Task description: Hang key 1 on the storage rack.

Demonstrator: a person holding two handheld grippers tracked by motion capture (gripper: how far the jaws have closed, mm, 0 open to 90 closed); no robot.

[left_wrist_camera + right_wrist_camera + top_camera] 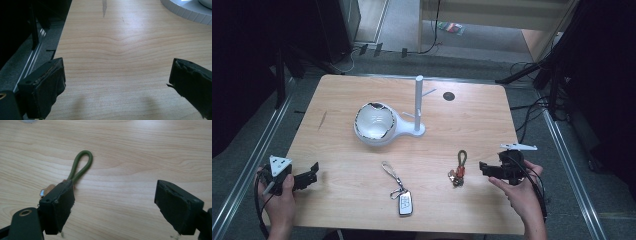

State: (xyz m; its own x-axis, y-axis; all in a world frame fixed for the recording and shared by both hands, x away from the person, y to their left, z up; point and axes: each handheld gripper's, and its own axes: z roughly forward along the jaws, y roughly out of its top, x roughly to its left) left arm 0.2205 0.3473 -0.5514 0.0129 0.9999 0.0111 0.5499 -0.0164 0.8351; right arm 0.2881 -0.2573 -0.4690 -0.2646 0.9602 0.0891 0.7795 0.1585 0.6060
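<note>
Your pale wooden bench point(362, 200) stands on grey floor point(472, 62), with dark curtains point(242, 75) on both sides.

The olive-green cord-loop keychain point(459, 167) lay flat on the desk, loop toward twelve o'clock, metal keys at six.

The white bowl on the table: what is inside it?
The white bowl looks empty in the high view: pale ribbed inner wall, nothing lying in it. Its near rim hides a strip of the inside.

A white bowl point(373, 121) (beside a post stand point(418, 107)), car key point(405, 203).
</note>
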